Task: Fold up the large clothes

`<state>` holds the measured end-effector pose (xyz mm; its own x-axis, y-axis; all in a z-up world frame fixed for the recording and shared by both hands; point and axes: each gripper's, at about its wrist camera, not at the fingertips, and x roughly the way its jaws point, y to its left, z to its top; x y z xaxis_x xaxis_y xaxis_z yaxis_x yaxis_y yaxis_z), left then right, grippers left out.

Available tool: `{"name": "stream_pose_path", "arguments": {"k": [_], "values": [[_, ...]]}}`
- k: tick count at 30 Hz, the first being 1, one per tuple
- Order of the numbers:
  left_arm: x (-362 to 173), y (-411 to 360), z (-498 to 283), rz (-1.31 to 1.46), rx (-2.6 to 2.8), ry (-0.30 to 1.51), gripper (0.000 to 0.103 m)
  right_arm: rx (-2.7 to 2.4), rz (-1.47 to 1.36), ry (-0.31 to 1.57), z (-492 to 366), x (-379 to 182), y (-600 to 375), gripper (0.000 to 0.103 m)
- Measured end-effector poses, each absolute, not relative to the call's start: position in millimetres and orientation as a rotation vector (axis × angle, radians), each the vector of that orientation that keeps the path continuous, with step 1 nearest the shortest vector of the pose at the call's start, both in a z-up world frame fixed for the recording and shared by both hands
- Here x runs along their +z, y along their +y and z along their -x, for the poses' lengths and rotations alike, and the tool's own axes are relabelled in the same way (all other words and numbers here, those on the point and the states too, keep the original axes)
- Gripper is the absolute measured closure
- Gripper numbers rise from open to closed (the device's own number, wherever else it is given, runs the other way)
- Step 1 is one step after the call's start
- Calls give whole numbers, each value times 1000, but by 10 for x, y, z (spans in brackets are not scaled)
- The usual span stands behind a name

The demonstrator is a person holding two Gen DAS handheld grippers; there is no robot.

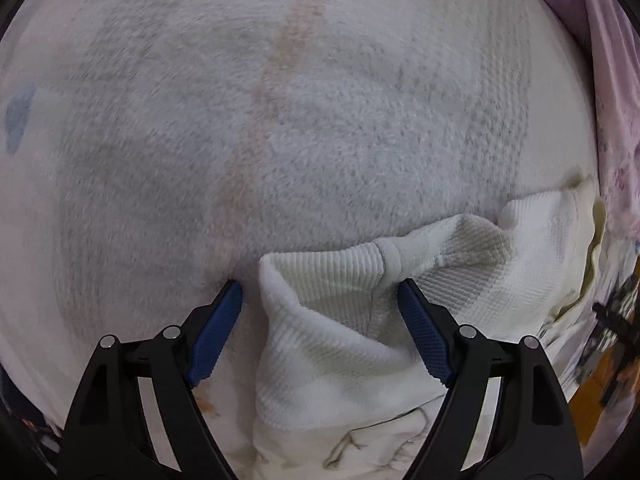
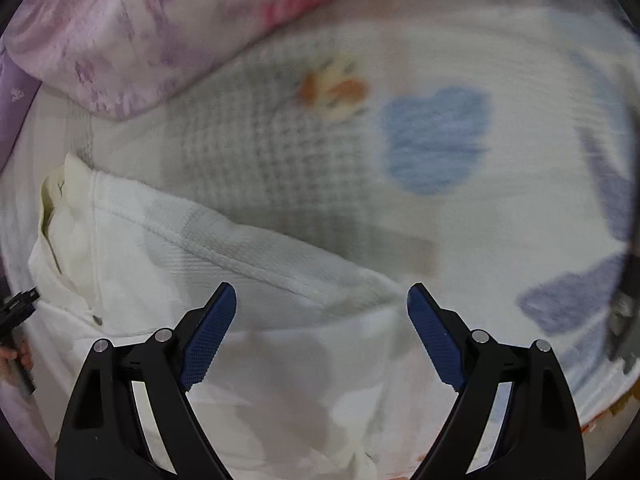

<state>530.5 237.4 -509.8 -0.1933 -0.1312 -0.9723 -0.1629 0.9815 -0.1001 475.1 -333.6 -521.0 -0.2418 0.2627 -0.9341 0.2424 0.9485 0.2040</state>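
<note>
A white waffle-knit garment [image 1: 344, 320] with a cream collar [image 1: 588, 232] lies on a fluffy white blanket [image 1: 280, 120]. My left gripper [image 1: 320, 292] is open, its blue pads on either side of a raised fold of the garment's sleeve end. In the right wrist view the same garment [image 2: 224, 256] lies spread below my right gripper [image 2: 322, 294], which is open and hovers above the cloth with nothing between its pads. The collar and a button placket [image 2: 60, 216] show at the left.
The blanket carries blue [image 2: 436, 136] and orange [image 2: 336, 88] prints. A pink and purple floral pillow [image 2: 140, 28] lies at the back; it also shows in the left wrist view [image 1: 612, 100]. The other gripper's black body [image 2: 16, 312] shows at the left edge.
</note>
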Motion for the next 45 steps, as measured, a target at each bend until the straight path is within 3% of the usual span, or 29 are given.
{"name": "stream_pose_path", "arguments": {"k": [2, 4, 5, 6, 8, 9, 13, 32, 41, 45], "values": [[-5069, 2295, -5291, 110, -38, 1759, 41, -32, -428, 1844, -4713, -5333, -3365, 14], [-4962, 2299, -5285, 118, -111, 1732, 90, -79, -404, 1803, -4682, -5268, -3355, 20], [-4906, 2357, -5293, 168, -101, 1726, 90, -89, -404, 1778, -4659, -5221, -3356, 36], [-4871, 2394, -5293, 190, -78, 1716, 90, -87, -425, 1737, -4623, -5145, -3359, 60], [-4818, 2378, -5271, 164, -63, 1690, 92, -71, -481, 1687, -4532, -5048, -3367, 83], [-4789, 2364, -5246, 138, -60, 1675, 92, -74, -526, 1666, -4480, -5008, -3407, 85], [-4627, 2283, -5136, 117, -12, 1618, 92, -87, -624, 1583, -4324, -4846, -3528, 88], [-3569, 2062, -4329, -23, 72, 1392, 96, -57, -529, 1303, -3550, -3433, -3116, 90], [-2909, 2123, -3329, 19, 196, 1254, 96, -15, -489, 1165, -2484, -2755, -2978, 90], [-2772, 2262, -2516, 88, 299, 1225, 96, 28, -439, 1116, -1682, -2635, -2874, 90]]}}
